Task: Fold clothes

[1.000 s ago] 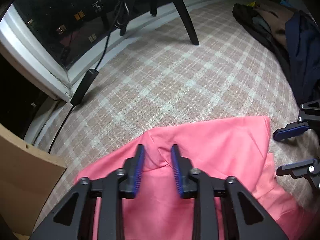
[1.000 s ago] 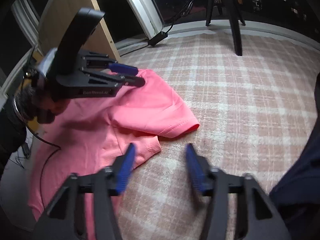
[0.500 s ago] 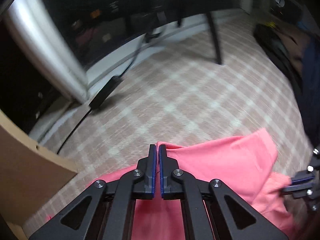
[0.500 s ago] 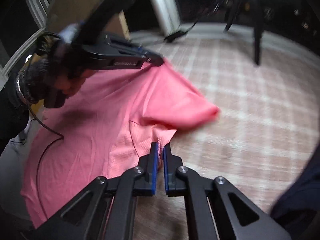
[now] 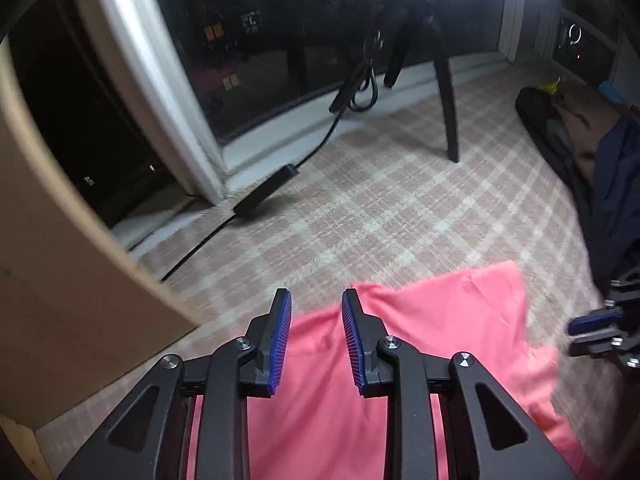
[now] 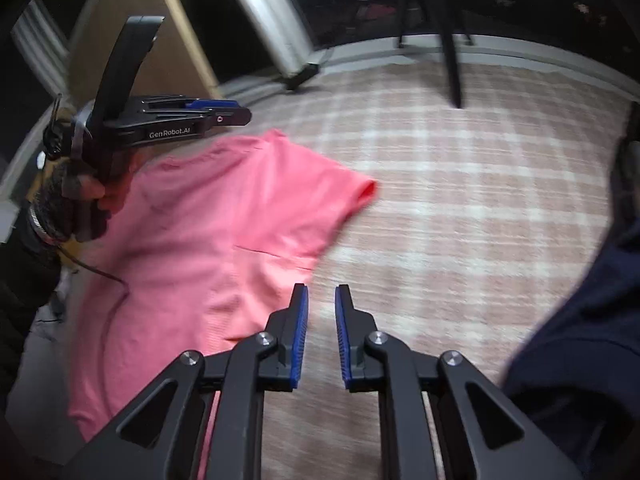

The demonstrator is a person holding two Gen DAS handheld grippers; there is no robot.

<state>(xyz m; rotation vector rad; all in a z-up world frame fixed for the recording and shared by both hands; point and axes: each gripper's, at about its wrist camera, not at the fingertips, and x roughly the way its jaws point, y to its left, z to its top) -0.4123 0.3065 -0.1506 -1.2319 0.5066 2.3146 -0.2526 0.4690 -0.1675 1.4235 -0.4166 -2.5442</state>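
Note:
A pink T-shirt (image 6: 224, 220) lies spread on the plaid carpet, one sleeve (image 6: 360, 192) pointing right. From the left wrist its far edge (image 5: 440, 312) shows just beyond my left gripper (image 5: 316, 308), which hovers open over the shirt with nothing between its blue pads. My right gripper (image 6: 321, 300) is open too, over bare carpet just off the shirt's right edge. The left gripper (image 6: 236, 114) also appears from the right wrist, held by a gloved hand (image 6: 76, 196) above the shirt's far corner. The right gripper's fingers (image 5: 592, 324) show at the left view's right edge.
A dark pile of clothes (image 5: 616, 184) lies to the right, seen also as navy fabric (image 6: 580, 340). A black chair leg (image 5: 448, 112) stands on the carpet ahead. A power brick and cable (image 5: 268, 192) lie by the window sill. A wooden panel (image 5: 60, 260) stands at left.
Both grippers were shut on the shirt's edges half a second ago and have now opened and let go. The shirt has dropped flat on the carpet, and both grippers have risen.

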